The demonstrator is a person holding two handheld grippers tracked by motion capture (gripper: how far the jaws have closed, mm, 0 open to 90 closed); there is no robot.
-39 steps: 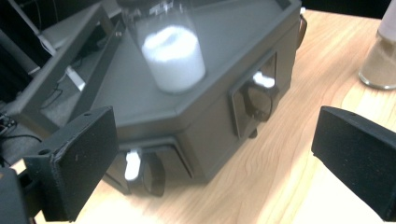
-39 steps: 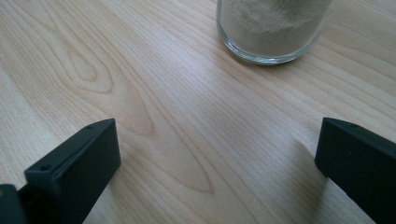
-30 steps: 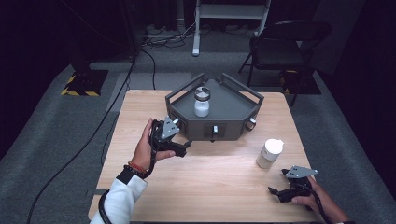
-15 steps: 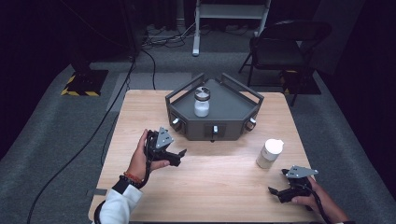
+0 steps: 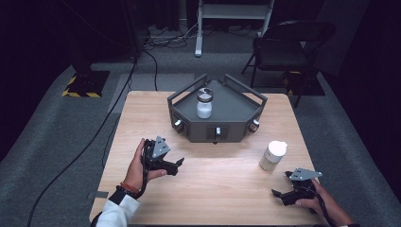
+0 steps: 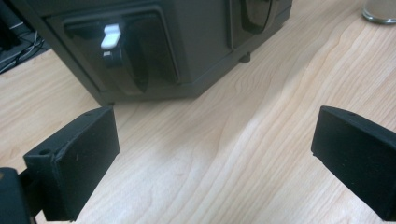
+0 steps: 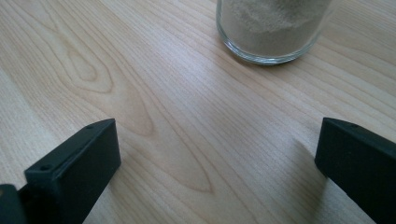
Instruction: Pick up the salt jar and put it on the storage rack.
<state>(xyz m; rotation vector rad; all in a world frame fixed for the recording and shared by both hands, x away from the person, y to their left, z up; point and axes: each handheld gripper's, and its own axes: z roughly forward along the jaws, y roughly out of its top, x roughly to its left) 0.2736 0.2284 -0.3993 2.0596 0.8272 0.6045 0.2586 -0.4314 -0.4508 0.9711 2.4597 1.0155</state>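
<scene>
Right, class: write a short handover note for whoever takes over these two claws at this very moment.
Left claw: open, holding nothing, low over the light wooden table, facing the dark grey angular tray unit with its white front switch.
Right claw: open, holding nothing, near the table's front right, facing the white-capped glass jar of pale powder.
A second glass jar with a dark lid stands on the tray.
Done: one jar appears placed on the tray.
Left: probably grasp the white-capped jar and move it to the tray.
</scene>
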